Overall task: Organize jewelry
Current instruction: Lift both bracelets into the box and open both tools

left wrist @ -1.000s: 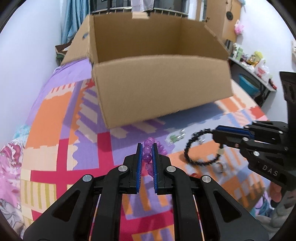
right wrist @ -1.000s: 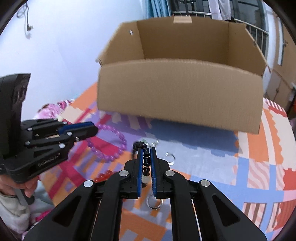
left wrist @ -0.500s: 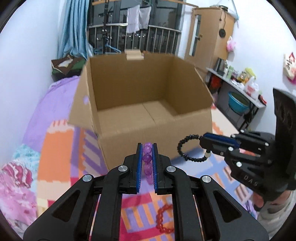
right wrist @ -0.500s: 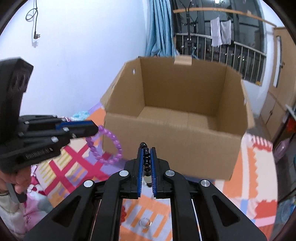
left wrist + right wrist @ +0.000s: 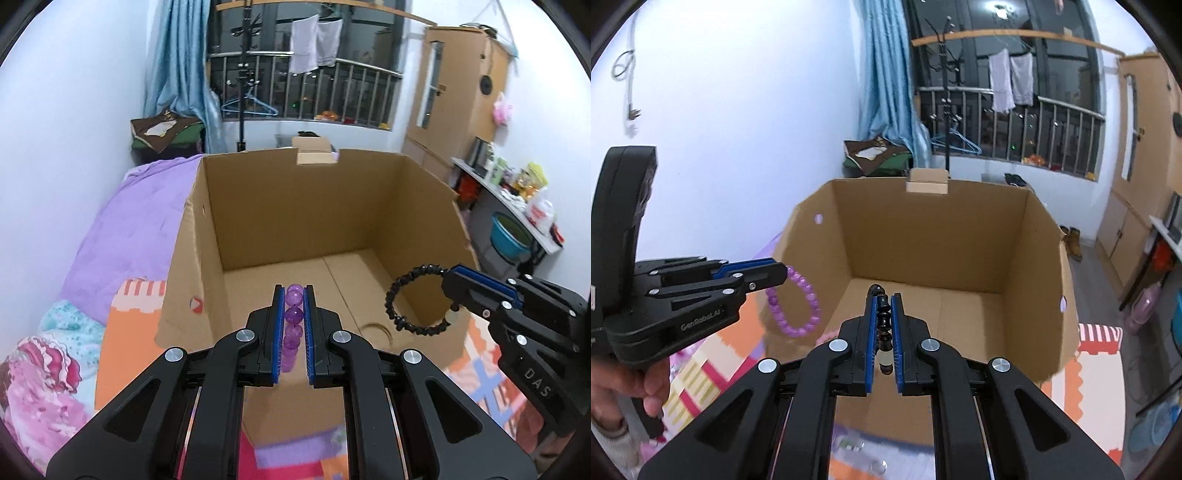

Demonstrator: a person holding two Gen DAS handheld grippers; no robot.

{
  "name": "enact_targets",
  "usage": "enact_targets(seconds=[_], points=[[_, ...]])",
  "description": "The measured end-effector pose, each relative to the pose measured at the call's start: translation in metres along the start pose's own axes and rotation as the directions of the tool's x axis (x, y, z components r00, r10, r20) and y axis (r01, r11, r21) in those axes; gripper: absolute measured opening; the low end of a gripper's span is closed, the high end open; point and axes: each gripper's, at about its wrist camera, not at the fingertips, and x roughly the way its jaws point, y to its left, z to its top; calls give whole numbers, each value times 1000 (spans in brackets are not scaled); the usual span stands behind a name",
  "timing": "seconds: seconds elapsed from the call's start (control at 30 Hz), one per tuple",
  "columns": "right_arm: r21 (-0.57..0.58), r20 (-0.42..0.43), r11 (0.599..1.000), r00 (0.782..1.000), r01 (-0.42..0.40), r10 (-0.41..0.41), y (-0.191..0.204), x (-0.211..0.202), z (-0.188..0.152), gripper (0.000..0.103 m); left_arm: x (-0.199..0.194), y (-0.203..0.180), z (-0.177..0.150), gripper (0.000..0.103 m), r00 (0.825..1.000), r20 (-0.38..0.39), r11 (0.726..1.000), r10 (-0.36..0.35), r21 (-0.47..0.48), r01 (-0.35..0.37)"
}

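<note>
My left gripper [image 5: 293,291] is shut on a purple bead bracelet [image 5: 293,319] and holds it in the air above the near wall of an open cardboard box [image 5: 288,206]. My right gripper [image 5: 882,295] is shut on a black bead bracelet [image 5: 884,325], also raised over the box's near wall. The black bracelet [image 5: 410,302] hangs as a loop from the right gripper [image 5: 452,280] in the left wrist view. The purple bracelet [image 5: 794,304] hangs from the left gripper [image 5: 781,273] in the right wrist view. The box floor [image 5: 942,306] looks bare.
The box stands on a bed with a patchwork cover [image 5: 125,332] and a purple blanket [image 5: 136,221]. Small silver rings [image 5: 877,467] lie blurred on the cover below. A white wall [image 5: 738,110] is on the left, a cluttered shelf [image 5: 517,192] on the right.
Both grippers have risen from the bed cover with their bracelets and moved forward, from in front of the box to above its near wall, so the inside now shows.
</note>
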Motion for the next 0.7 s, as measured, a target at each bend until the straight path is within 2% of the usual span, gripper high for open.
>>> enact_targets(seconds=[0.23,0.33,0.7], points=[[68,-79,997,996,35,-29,-24,44,2,8,40,0,-4,9,998,-53,999,27,-23,-28],[87,-91,996,995,37,-29,-28,52,-7,8,45,-7,-11,9,998,-46,999,38,9,-37],[85,-137,995,990,56,-44,-30,74,-28,8,71,-13,-31,9,996,-91,1000,20,6,-20]])
